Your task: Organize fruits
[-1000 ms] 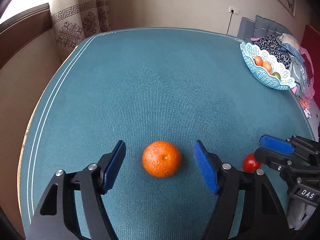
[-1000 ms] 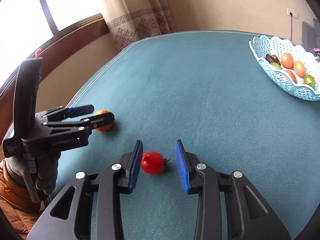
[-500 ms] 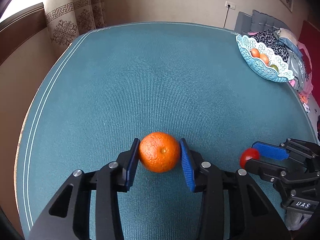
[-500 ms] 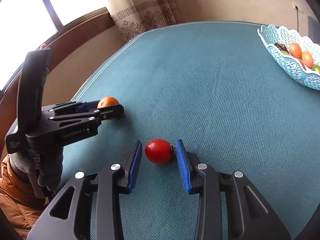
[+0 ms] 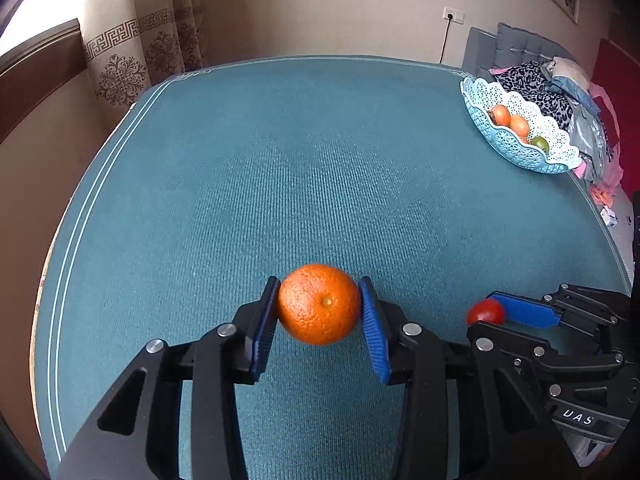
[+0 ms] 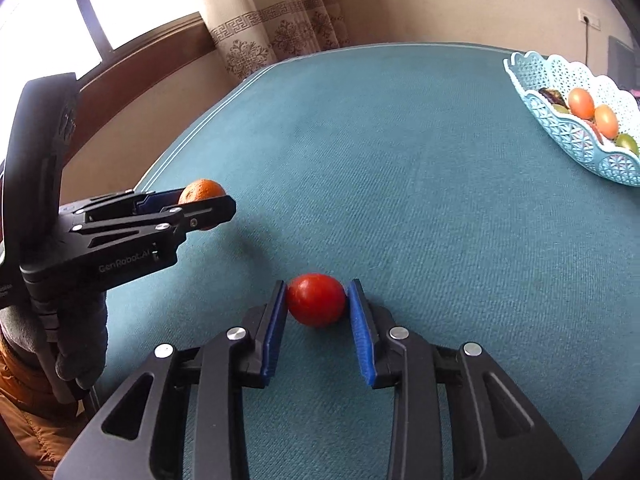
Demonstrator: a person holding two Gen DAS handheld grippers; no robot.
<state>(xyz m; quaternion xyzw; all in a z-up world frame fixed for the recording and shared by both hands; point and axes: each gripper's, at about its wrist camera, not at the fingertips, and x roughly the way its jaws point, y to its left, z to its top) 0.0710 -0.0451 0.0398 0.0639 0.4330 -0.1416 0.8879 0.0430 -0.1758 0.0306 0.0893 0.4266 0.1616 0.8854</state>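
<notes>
teal mat [image 5: 320, 184] wide open; basket [image 5: 516, 148] at far-right edge.

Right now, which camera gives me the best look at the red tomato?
The right wrist view. There the tomato sits centred and whole between the right gripper's blue pads, both touching it. The left wrist view shows only part of it, small at the right side, half hidden by that gripper's fingers.
</notes>
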